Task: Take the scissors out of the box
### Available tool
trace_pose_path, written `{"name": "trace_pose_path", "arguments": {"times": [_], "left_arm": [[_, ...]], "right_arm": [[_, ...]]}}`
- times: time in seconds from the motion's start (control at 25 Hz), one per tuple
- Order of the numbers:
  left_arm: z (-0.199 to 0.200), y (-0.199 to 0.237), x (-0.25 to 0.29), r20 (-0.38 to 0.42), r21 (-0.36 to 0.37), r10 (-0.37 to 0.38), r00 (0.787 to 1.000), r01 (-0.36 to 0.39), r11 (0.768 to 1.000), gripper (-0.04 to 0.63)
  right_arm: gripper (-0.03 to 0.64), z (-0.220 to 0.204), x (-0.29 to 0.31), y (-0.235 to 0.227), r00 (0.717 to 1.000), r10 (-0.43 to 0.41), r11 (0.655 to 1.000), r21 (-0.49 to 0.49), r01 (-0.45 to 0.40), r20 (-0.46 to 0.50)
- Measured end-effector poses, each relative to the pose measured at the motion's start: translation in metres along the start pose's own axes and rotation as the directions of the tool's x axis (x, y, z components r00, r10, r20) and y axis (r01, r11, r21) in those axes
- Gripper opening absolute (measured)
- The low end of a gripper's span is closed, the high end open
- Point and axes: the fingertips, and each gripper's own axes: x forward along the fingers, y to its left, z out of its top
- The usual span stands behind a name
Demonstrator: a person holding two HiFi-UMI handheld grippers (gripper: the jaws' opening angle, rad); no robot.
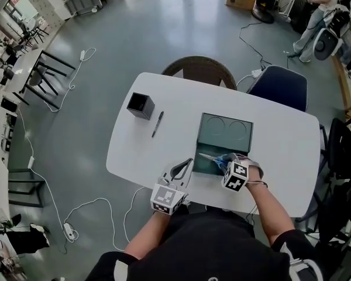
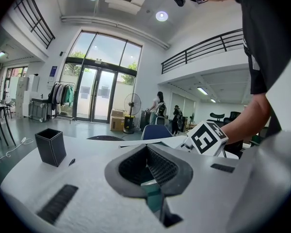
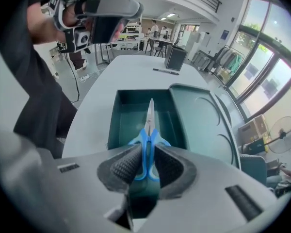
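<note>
A teal box [image 1: 197,152] lies open on the white table [image 1: 281,151], its lid [image 1: 228,130] folded back. My right gripper [image 1: 225,164] points steeply down over the box's near end. It is shut on the blue handles of the scissors [image 3: 149,125], whose silver blades point away over the box's inside [image 3: 115,120]. The scissors [image 1: 210,157] hang just above the box floor. My left gripper [image 1: 186,165] sits at the box's near left corner. Its jaws [image 2: 146,152] meet at the tips with a teal edge between the pads.
A black square pen holder [image 1: 140,105] and a dark pen [image 1: 158,123] lie on the table's far left. Two chairs [image 1: 202,72] stand beyond the far edge. Cables trail over the floor [image 1: 76,215]. People stand far off near the glass doors.
</note>
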Motion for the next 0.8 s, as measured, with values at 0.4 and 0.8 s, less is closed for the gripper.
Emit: {"name": "trace_pose_path", "arguments": {"times": [0.4,0.8], "left_arm": [[0.019,-0.010,0.009,0.030,0.017,-0.040,0.999,0.039,0.999,0.012],[0.045,-0.020,0.019,0.076,0.051,-0.068,0.995,0.065,0.997,0.012]], "right_arm": [[0.091,0.025,-0.077,-0.021,0.933,-0.297,0.954,0.105,0.281,0.202],[0.092,0.052,-0.156,-0.050,0.727,-0.562,0.820,0.386,0.424,0.395]]}}
